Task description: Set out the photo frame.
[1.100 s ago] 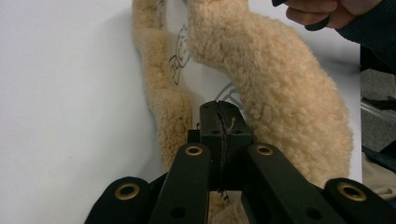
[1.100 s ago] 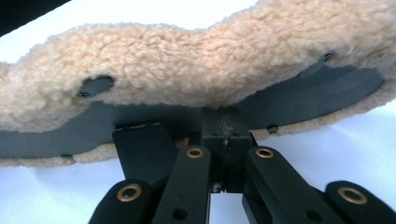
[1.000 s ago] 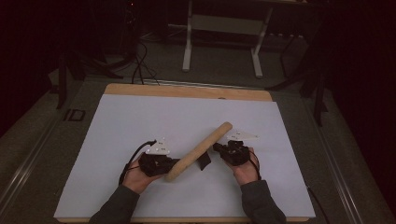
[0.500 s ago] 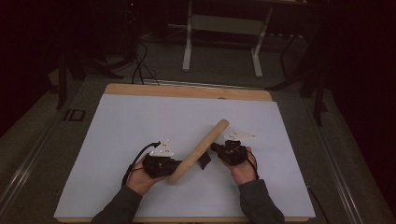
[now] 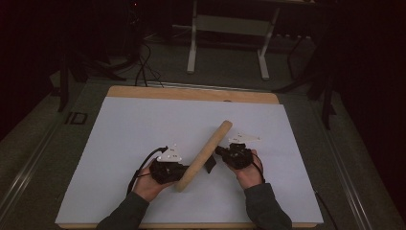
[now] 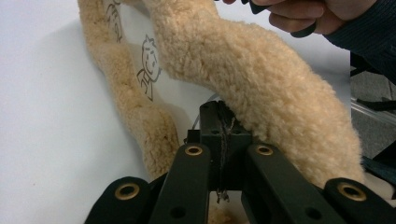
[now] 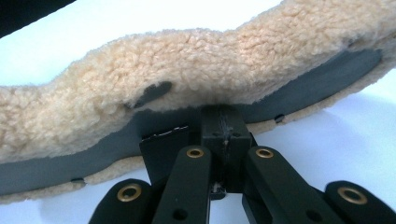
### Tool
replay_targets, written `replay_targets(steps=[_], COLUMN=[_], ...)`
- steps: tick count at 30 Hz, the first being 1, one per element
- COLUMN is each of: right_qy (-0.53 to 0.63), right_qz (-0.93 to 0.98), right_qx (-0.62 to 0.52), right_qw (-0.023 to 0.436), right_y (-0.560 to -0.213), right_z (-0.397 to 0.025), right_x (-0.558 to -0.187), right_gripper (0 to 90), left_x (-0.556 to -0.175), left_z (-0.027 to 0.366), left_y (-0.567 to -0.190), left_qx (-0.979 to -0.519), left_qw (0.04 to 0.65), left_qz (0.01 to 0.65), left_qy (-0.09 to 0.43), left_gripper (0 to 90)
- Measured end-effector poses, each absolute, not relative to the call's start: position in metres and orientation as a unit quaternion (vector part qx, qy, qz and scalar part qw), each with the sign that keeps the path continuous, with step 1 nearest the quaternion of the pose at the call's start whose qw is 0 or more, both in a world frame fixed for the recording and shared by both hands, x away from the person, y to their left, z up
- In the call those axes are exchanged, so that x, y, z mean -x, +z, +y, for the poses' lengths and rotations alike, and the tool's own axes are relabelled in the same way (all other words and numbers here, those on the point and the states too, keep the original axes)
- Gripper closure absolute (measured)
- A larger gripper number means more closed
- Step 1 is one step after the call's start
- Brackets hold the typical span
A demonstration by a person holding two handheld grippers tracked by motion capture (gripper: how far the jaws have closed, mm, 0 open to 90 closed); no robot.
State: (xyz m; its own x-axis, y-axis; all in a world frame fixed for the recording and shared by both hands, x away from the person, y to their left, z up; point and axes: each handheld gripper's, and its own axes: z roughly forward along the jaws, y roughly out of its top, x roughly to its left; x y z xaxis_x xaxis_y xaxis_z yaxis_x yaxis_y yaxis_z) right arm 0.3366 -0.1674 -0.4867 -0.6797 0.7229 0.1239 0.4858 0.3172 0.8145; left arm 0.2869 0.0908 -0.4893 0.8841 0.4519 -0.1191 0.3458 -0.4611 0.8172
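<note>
Fleece item: we are holding a tan fleece-covered item (image 5: 203,149) above the white table (image 5: 119,143), nearer the front edge than the back edge, running diagonally from front-left to back-right.
Surface detail: in the left gripper view we are seeing curly tan pile (image 6: 243,70) and a white lining printed with a small cartoon figure (image 6: 148,65); in the right gripper view we are seeing a grey inner face (image 7: 303,93) below the fleece.
Left gripper: we are clamping the left gripper (image 5: 171,168) with its jaws closed on the item's front end.
Right gripper: we are clamping the right gripper (image 5: 225,154) with its jaws closed on the item's edge near mid-length.
Hands: our left hand (image 5: 148,184) and right hand (image 5: 249,172) are entering from the front edge.
Table: a wooden strip (image 5: 191,93) is showing along its back edge.
</note>
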Motion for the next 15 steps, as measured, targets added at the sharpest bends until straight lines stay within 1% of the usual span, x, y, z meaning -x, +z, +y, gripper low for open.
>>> replay_targets(steps=[15], right_qy=[0.438], right_qz=[0.805], right_qx=[-0.377], right_qw=[0.131], right_y=[-0.4846], right_z=[-0.1639], right_x=[-0.3423], right_gripper=[90.0], left_x=[-0.2844], left_z=[0.0815], left_y=[-0.4915], left_qx=[-0.848], left_qw=[0.472], left_qz=[0.236], left_qy=[0.054], left_gripper=[90.0])
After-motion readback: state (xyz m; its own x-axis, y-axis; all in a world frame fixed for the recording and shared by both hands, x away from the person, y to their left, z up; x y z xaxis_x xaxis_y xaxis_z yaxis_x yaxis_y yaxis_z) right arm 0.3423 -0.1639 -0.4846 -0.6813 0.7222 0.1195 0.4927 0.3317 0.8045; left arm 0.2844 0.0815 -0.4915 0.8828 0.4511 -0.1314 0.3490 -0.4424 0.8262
